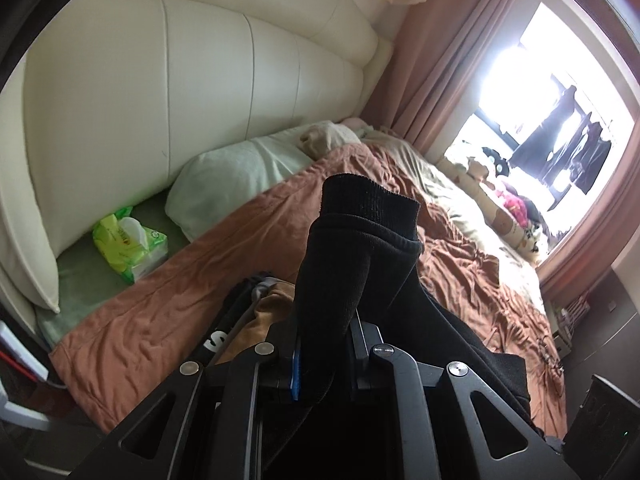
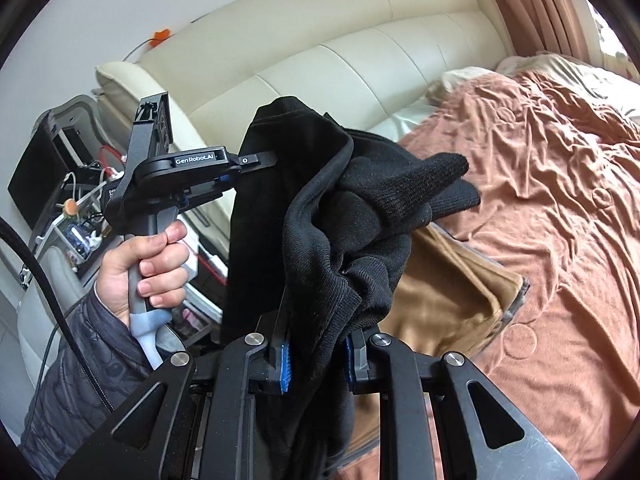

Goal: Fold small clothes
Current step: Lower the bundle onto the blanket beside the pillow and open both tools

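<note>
Both grippers hold one black knit garment (image 2: 320, 216) up in the air above a bed. The right gripper (image 2: 316, 360) pinches a bunched fold of it between its blue-padded fingers (image 2: 284, 364). The left gripper (image 1: 324, 356) is clamped on another part, and a ribbed cuff (image 1: 368, 200) stands up past its tips. In the right view, the person's left hand (image 2: 148, 256) grips the left tool's handle, close to the hanging cloth. Below lies a rumpled, rust-brown bedspread (image 1: 168, 304) with wide open surface towards the window. A tan garment (image 2: 444, 300) lies flat on it just under the grippers. A padded, cream headboard (image 1: 160, 88) borders the far edge, with a pale green pillow (image 1: 240, 176) and a green tissue pack (image 1: 128, 244) beside it.
</note>
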The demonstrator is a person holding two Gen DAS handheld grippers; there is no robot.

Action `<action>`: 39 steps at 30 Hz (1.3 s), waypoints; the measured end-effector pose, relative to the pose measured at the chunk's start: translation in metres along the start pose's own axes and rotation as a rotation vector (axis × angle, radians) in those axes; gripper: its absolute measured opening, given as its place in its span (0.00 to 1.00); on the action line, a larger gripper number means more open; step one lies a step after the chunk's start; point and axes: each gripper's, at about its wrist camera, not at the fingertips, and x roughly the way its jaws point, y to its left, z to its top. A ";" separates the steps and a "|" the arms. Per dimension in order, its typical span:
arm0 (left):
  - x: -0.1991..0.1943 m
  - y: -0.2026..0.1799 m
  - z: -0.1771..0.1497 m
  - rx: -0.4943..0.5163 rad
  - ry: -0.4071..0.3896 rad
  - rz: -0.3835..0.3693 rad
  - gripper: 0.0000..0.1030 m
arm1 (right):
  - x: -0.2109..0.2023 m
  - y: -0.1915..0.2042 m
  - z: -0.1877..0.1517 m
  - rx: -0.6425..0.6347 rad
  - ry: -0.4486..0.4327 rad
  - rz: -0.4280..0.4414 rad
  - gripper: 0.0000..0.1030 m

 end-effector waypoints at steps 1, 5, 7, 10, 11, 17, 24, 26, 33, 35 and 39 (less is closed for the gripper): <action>0.008 0.001 0.001 0.007 0.009 0.005 0.16 | 0.005 -0.005 0.001 0.004 0.003 0.000 0.16; 0.046 0.004 0.002 0.015 0.051 0.018 0.16 | 0.024 -0.024 0.000 0.029 0.017 -0.003 0.16; 0.063 0.006 0.001 0.023 0.070 0.029 0.16 | 0.030 -0.037 -0.004 0.049 0.023 -0.002 0.16; 0.089 0.005 -0.001 0.030 0.101 0.033 0.16 | 0.041 -0.056 -0.010 0.072 0.027 -0.004 0.16; 0.096 0.005 -0.001 0.034 0.106 0.038 0.16 | 0.044 -0.062 -0.012 0.082 0.026 -0.003 0.16; 0.149 0.015 -0.010 0.064 0.188 0.238 0.29 | 0.082 -0.121 -0.039 0.233 0.143 -0.025 0.34; 0.125 0.039 -0.008 0.046 0.184 0.303 0.35 | 0.076 -0.148 -0.057 0.299 0.130 -0.005 0.63; 0.110 0.039 -0.010 0.059 0.187 0.283 0.36 | 0.066 -0.143 -0.053 0.274 0.104 -0.033 0.63; 0.068 0.043 -0.032 0.102 0.205 0.281 0.48 | 0.038 -0.106 -0.042 0.150 0.034 -0.061 0.63; 0.059 0.046 -0.044 0.113 0.232 0.286 0.48 | 0.034 -0.094 -0.044 0.114 0.038 -0.060 0.62; 0.045 0.055 -0.065 0.113 0.263 0.303 0.48 | 0.022 -0.076 -0.047 0.063 0.040 -0.056 0.61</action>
